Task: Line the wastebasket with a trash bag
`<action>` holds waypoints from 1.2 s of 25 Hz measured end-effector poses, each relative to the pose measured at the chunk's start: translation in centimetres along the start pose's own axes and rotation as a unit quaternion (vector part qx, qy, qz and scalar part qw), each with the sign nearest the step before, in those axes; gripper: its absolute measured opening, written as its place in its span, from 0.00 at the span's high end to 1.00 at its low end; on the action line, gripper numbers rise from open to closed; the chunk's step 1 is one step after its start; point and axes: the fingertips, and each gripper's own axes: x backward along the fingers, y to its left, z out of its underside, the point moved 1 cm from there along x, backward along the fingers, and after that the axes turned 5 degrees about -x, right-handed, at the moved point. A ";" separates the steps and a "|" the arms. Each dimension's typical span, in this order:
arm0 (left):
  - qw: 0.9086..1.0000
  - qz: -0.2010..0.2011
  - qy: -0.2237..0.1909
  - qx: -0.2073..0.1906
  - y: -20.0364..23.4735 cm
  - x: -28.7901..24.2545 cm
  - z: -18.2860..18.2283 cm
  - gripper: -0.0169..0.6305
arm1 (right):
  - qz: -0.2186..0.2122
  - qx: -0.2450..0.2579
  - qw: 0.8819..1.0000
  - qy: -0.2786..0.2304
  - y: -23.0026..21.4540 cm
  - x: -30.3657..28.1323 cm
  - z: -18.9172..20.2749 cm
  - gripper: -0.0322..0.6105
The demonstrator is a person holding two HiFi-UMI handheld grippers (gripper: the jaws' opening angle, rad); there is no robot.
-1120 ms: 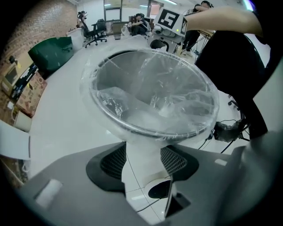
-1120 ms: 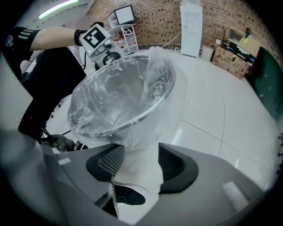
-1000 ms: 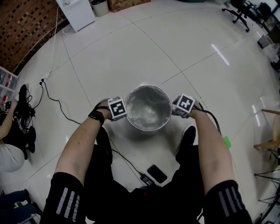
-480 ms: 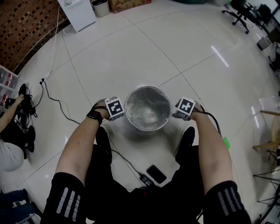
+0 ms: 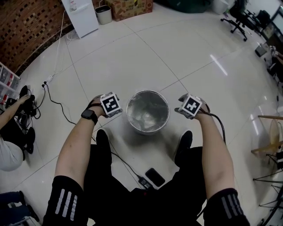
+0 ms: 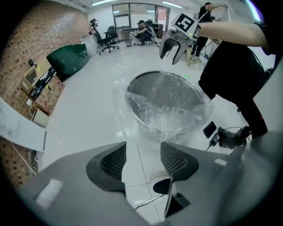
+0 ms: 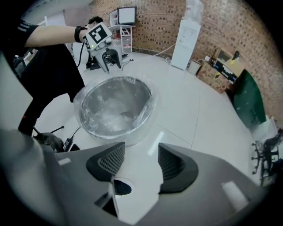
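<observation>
A round metal wastebasket (image 5: 147,111) stands on the white tiled floor between my feet. A clear trash bag (image 6: 163,110) lines it, with its edge folded over the rim (image 7: 116,110). My left gripper (image 5: 110,105) is held just left of the basket, off the bag, and stands open with nothing between its jaws (image 6: 142,155). Just right of the basket my right gripper (image 5: 190,106) is likewise open and empty (image 7: 141,163), clear of the rim.
A phone (image 5: 153,177) and a cable (image 5: 126,161) lie on the floor near my legs. A person (image 5: 11,132) sits at the far left. A white unit (image 5: 82,15), a small bin (image 5: 104,14) and a cardboard box (image 5: 130,6) stand at the back. An office chair (image 5: 236,15) is at the back right.
Both grippers have drawn outward and up from the basket's rim, where they were close against it. The bag stays folded over the rim.
</observation>
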 end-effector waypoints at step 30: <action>0.931 -0.147 -0.325 0.079 -4.8 19.3 -12.0 0.77 | 0.039 -0.044 0.924 -0.377 9.7 17.7 -13.3 0.94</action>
